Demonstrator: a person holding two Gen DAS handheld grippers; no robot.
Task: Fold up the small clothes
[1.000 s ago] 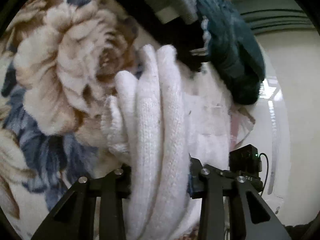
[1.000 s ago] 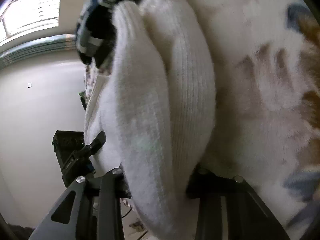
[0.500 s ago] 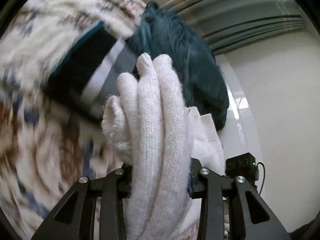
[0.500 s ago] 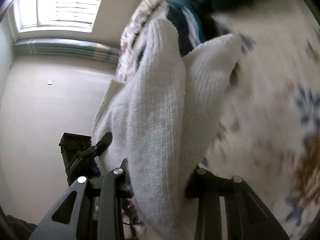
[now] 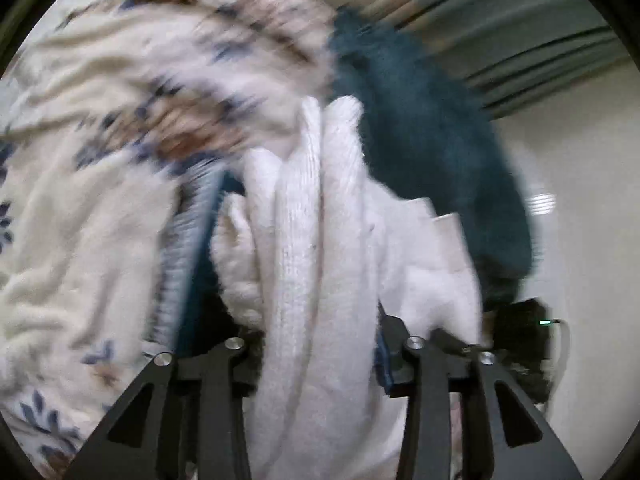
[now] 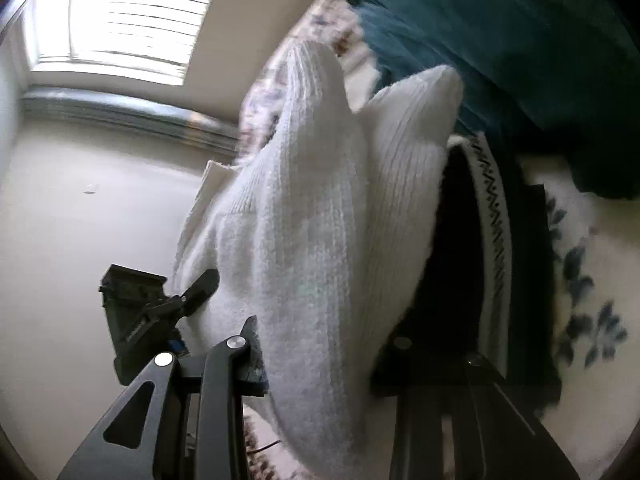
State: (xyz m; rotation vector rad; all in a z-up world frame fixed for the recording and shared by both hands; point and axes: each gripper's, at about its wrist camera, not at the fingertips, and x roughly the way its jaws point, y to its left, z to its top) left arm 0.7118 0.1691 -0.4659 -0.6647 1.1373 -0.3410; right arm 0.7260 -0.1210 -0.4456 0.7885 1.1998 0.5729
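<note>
The flowered blanket [image 5: 92,208] has swung off to the left and the window [image 6: 120,24] now fills the far left: the white knit [image 5: 312,264] is lifted clear, so the fold comes next. Left gripper [image 5: 320,344] and right gripper [image 6: 320,344] are each clamped on it, teal garment [image 5: 432,140] just behind.

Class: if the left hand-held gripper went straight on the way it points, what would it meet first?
The left hand-held gripper already clamps the white knit garment; beyond that, probably the dark teal fabric, though depth is unclear.
</note>
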